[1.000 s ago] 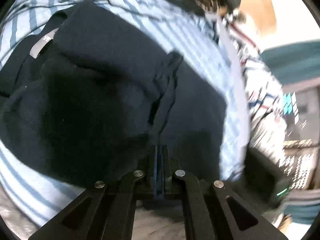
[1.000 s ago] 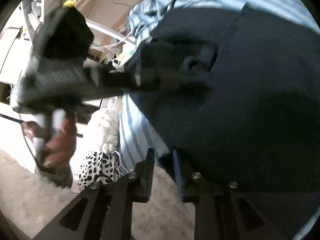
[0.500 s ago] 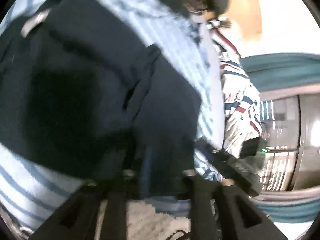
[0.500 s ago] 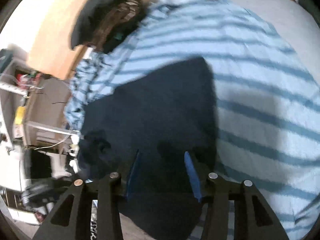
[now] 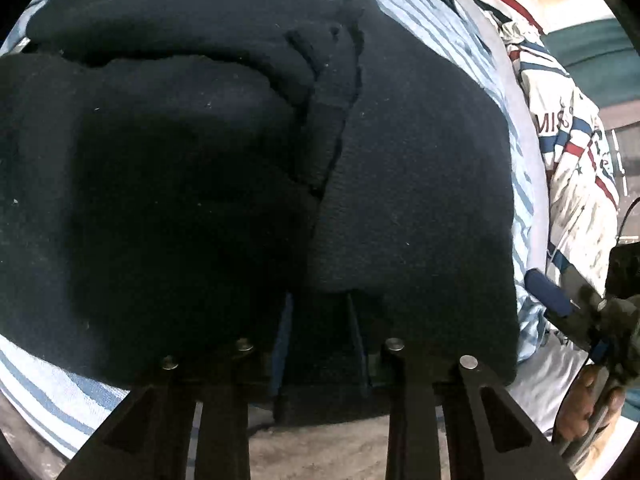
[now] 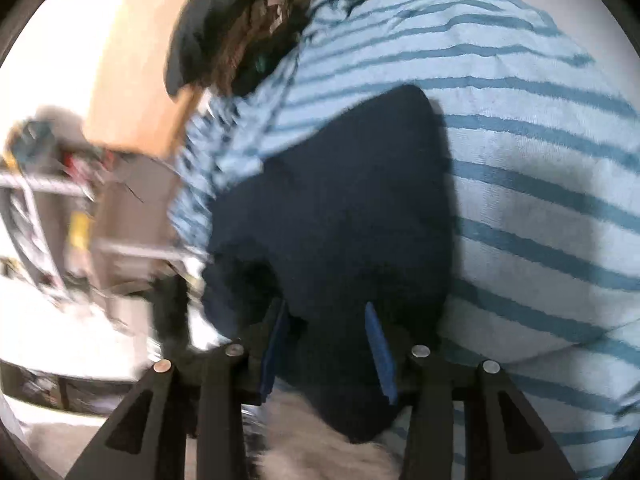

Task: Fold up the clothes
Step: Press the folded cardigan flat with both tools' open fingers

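Both grippers, left (image 5: 320, 344) and right (image 6: 326, 344), stand jaws spread, just opened, straddling the navy garment (image 5: 400, 160), apparently released to settle its fold.

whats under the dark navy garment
The navy garment lies on a blue-and-white striped cloth, which shows around its edges. Whatever is beneath its middle is covered.

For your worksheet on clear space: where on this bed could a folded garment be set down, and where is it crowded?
Free: the blue-striped sheet right of the navy garment in the right wrist view. Crowded: the far left corner, where dark clothes are piled, and the edge beyond the navy garment in the left wrist view, where a red-and-blue printed garment lies.
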